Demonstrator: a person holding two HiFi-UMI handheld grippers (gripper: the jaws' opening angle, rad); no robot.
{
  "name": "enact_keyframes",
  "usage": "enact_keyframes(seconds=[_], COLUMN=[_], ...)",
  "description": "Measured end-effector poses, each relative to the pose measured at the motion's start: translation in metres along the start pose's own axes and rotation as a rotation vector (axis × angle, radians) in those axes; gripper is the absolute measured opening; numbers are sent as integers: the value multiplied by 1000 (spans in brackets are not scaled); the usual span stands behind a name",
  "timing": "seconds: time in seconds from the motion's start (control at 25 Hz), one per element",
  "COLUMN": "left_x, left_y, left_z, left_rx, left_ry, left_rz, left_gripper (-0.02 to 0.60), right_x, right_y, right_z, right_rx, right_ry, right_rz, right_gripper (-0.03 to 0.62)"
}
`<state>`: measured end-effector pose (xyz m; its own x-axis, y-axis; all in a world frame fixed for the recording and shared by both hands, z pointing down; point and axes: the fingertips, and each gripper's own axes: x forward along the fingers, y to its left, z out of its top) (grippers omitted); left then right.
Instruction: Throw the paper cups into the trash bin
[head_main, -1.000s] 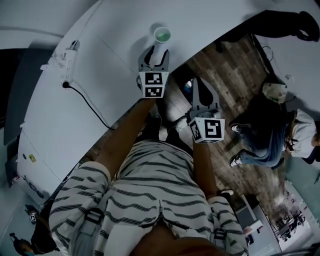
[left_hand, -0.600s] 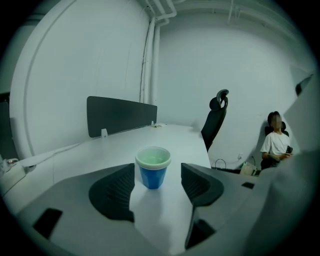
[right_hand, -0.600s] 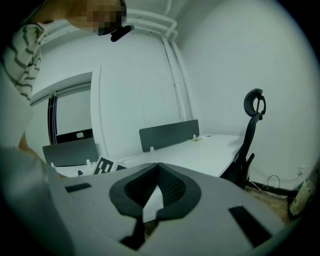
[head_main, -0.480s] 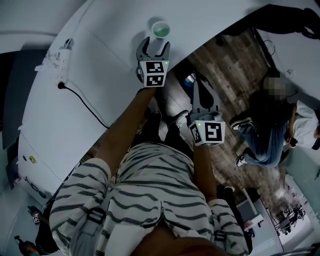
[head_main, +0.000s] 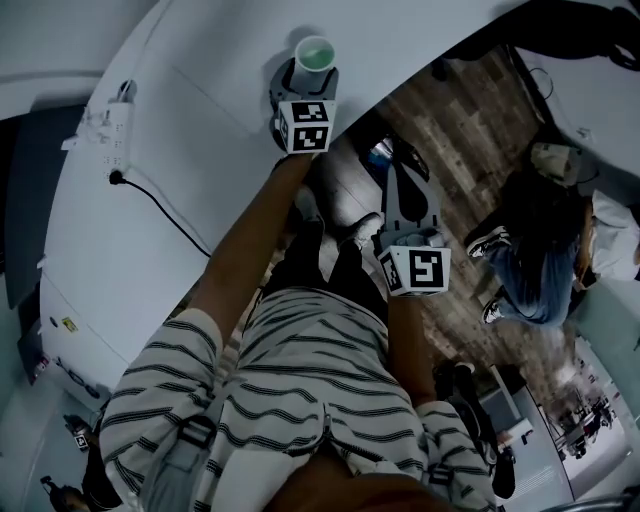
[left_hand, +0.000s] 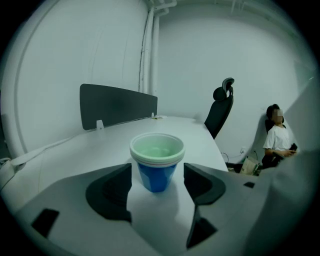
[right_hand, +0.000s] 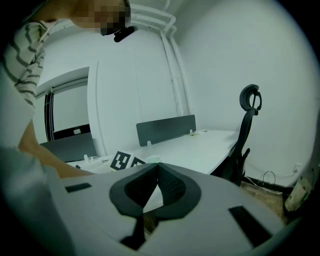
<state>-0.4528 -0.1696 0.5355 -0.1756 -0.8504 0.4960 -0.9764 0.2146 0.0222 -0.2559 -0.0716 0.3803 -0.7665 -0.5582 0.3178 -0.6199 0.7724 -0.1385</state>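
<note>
- One cup (left_hand: 157, 161) in sight: blue wall, white rim, upright on the table (head_main: 200, 130) close to its near edge, just in front of the person. The rim shows a double line, so it may be cups nested; cannot tell for sure.
- Left gripper (left_hand: 157, 182): jaws have just been opening and stand spread wide. The cup sits between them near the tips, with a gap at each side. Pads not touching it.
- Right gripper (right_hand: 156, 187): jaws pressed together, nothing between them. In the head view it hangs off the table's near edge, over the wood floor, well apart from the cup.
- Elsewhere on the table: a power strip (head_main: 110, 125) at the far left edge, and a dark divider (left_hand: 117, 105) along the far side.
- Off the table: an office chair (left_hand: 220, 107), and a seated person (left_hand: 275, 142) by the wall.
- Progress, my reading: early. The cup is untouched and not yet gripped, and nothing has been binned as far as the frames show.
- Left to do: close on the cup, lift it, carry it to the bin, release it.
- No bin in any view, so where the carry ends is unknown.
- Watch: a thin cup wall will likely crush under a hard squeeze.
</note>
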Motion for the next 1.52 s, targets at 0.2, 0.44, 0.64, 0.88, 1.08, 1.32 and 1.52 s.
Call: enact_keyframes(seconds=[0.2,0.44,0.64,0.88,1.08,1.32,1.52], left_x=[11,20,16,1,-11,-34,-57], left_y=[5,5,2,-2,-9,-18,-34], left_z=[-1,-2,3,16,29,50,66], left_rx=[-17,-3,-22,-13,-15,-25,-14], left_ry=[4,13,-9,-28,-51,-92,-116], left_rz=[14,9,-7,-6,0,-2,-17], left_gripper=[319,301,284,276,275,273,275], right_x=[-2,-5,-12,-18,-26,-37,-50], right_y=[-3,-3,-8,-8,-14,-16,-23], right_z=[-6,-11,-11,-4,-1,11,23], right_rx=[2,-1,5,1,10,2,-7], right_ry=[13,26,15,-6,-24,-54,-87], right_rz=[-7,-9,-21,-16,-24,-11,-27], right_gripper=[11,11,11,11,11,11,11])
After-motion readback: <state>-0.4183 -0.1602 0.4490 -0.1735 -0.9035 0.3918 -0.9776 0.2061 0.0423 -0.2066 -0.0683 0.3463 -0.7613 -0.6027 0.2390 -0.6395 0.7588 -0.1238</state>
